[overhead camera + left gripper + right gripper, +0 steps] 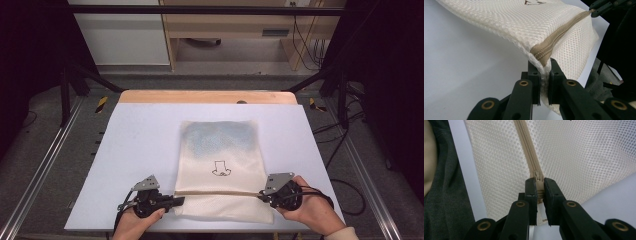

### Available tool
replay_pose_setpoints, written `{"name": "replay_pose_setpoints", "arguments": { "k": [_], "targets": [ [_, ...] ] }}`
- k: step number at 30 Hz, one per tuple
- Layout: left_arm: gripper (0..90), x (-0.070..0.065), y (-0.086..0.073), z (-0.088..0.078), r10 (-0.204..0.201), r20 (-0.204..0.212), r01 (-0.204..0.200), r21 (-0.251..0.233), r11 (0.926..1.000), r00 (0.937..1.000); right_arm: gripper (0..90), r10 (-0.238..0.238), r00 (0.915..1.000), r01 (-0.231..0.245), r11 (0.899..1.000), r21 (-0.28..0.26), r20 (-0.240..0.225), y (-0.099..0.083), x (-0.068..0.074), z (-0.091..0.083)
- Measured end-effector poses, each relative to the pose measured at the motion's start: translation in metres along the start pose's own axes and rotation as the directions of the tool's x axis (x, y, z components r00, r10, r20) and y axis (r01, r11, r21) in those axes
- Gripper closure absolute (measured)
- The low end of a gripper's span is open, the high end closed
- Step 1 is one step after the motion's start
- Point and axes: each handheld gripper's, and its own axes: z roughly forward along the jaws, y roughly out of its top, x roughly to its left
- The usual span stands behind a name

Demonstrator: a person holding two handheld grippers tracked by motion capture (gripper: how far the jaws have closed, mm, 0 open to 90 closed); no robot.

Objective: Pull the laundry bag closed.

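White table (135, 150): one mesh bag (220, 145), two grippers

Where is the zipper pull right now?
In the right gripper view, the zipper pull sits clamped in the right gripper, at the mesh bag's right edge.

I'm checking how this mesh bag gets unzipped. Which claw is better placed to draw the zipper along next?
The right claw: its jaws are shut on the zipper pull at the mesh bag's right edge. The left claw clamps the bag's corner at the zipper's other end, anchoring it.
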Motion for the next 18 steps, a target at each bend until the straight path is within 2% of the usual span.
{"name": "replay_pose_setpoints", "arguments": {
  "k": [18],
  "targets": [
    [82.9,0.001,0.000,-0.001,-0.002,-0.001,0.002,-0.005,1.0000,1.0000,82.0,0.028,0.9995,-0.028,1.000,-0.006,0.015,-0.013,-0.004,-0.006]
  ]
}}
